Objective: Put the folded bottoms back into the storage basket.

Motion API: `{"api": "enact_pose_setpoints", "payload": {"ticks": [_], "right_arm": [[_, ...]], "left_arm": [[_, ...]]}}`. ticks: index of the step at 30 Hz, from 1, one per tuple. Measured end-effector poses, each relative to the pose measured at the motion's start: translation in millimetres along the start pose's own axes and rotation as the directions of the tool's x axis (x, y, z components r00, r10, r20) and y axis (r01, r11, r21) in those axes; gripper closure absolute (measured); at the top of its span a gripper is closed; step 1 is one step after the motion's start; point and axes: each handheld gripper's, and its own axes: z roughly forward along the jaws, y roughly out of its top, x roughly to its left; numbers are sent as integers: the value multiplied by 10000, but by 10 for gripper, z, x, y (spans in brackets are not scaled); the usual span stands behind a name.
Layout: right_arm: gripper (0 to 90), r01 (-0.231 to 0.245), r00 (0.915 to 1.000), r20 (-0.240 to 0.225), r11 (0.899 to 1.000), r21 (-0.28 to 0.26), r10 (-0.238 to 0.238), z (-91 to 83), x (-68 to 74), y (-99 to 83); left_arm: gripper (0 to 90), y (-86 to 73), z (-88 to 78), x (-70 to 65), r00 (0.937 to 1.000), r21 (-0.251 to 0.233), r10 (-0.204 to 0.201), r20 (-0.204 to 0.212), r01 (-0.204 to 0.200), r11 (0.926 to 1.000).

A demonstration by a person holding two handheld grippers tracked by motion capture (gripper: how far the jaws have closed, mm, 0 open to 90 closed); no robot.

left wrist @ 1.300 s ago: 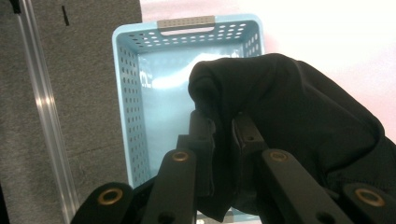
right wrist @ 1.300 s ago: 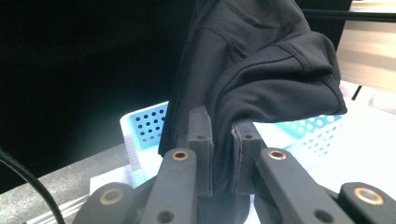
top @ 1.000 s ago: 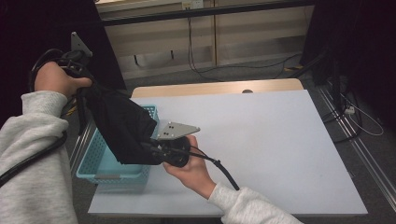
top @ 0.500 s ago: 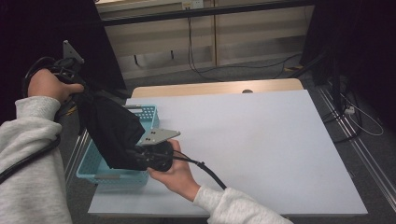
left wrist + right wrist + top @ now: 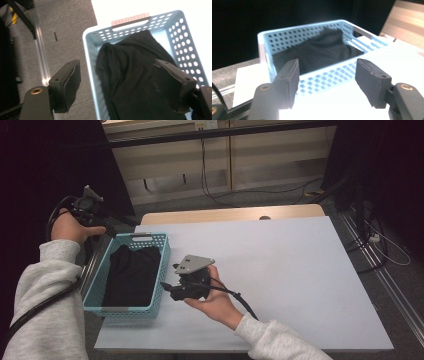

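Black garment lying loose inside the light-blue perforated basket at the near left of the white table. Half a second earlier it hung stretched between both grippers above the basket. Both sets of jaws have just been opening, nothing between them: left gripper released beyond the basket's far left corner, right gripper released just right of it. Placement appears complete.

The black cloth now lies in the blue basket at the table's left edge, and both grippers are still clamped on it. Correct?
Not quite. The black cloth does lie in the blue basket, but neither gripper grips it. The left gripper and right gripper have just opened; each gripper view shows its pads apart with nothing pressed between them.
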Motion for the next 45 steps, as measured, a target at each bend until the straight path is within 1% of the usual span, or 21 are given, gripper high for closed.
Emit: {"api": "enact_pose_setpoints", "payload": {"ticks": [2, 4, 6, 7, 9, 12, 17, 20, 21, 23, 25, 27, 28, 29, 32, 35, 37, 39, 40, 42, 45], "right_arm": [[339, -64, 9997, 256, 9999, -78, 66, -78, -73, -60], [314, -191, 9993, 334, 9998, -16, 192, -144, -138, -119], [308, -180, 9989, 423, 9998, -17, 180, -209, -198, -187], [299, -182, 9985, 526, 9998, 78, 177, -239, -226, -222], [287, -318, 9978, 591, 9993, 175, 307, -293, -285, -287], [277, -468, 9962, 744, 9987, 196, 452, -374, -367, -376], [260, -570, 9933, 1020, 9979, 306, 536, -501, -502, -517], [253, -625, 9920, 1134, 9966, 539, 561, -569, -572, -608], [252, -653, 9916, 1158, 9959, 618, 579, -588, -590, -637], [249, -637, 9899, 1315, 9949, 777, 531, -631, -625, -699], [246, -804, 9899, 1241, 9927, 901, 689, -671, -658, -761], [243, -790, 9901, 1241, 9907, 1112, 651, -705, -687, -818], [242, -818, 9896, 1271, 9905, 1109, 675, -722, -699, -846], [242, -862, 9886, 1329, 9901, 1107, 712, -740, -707, -872], [242, -1043, 9873, 1318, 9878, 1158, 888, -780, -726, -932], [242, -1072, 9860, 1390, 9883, 1089, 916, -805, -727, -968], [242, -998, 9859, 1449, 9890, 1088, 835, -818, -724, -987], [242, -1057, 9859, 1406, 9889, 1045, 906, -823, -728, -1007], [242, -1067, 9859, 1400, 9890, 1026, 918, -826, -728, -1016], [242, -1075, 9854, 1429, 9887, 1047, 920, -826, -727, -1026], [237, -1104, 9852, 1429, 9880, 1084, 944, -815, -728, -1038]], "left_arm": [[226, -32, 41, -10, 9999, 3, -11, 155, 11, 10000], [221, -66, 86, -38, 9997, -144, -85, 249, 89, 9999], [216, -90, 126, -57, 9995, -134, -72, 324, 77, 9999], [214, -100, 150, -63, 9994, -138, 21, 358, -16, 9999], [208, -128, 202, -86, 9988, -99, 16, 497, -11, 10000], [205, -162, 274, -127, 9982, -200, -120, 589, 131, 9997], [196, -214, 392, -189, 9965, -204, -15, 831, 33, 9998], [194, -239, 469, -232, 9952, -220, -119, 972, 141, 9997], [194, -246, 492, -243, 9951, -176, -69, 984, 86, 9998], [195, -259, 536, -270, 9947, -295, -62, 1024, 93, 9995], [194, -268, 575, -290, 9946, -333, 13, 1041, 22, 9994], [196, -277, 616, -310, 9946, -415, -80, 1033, 123, 9991], [201, -283, 638, -316, 9945, -415, -2, 1044, 45, 9991], [221, -287, 665, -326, 9943, -384, 23, 1069, 18, 9993], [294, -309, 745, -351, 9927, -474, -260, 1178, 318, 9984], [419, -350, 828, -375, 9936, -584, -69, 1128, 135, 9982], [535, -380, 876, -376, 9927, -766, -137, 1199, 231, 9968], [635, -408, 929, -379, 9922, -766, -230, 1227, 326, 9965], [666, -423, 965, -384, 9919, -888, -345, 1226, 456, 9950], [757, -438, 1025, -399, 9920, -799, -312, 1221, 411, 9960], [824, -455, 1145, -424, 9917, -660, -334, 1242, 419, 9969]]}}
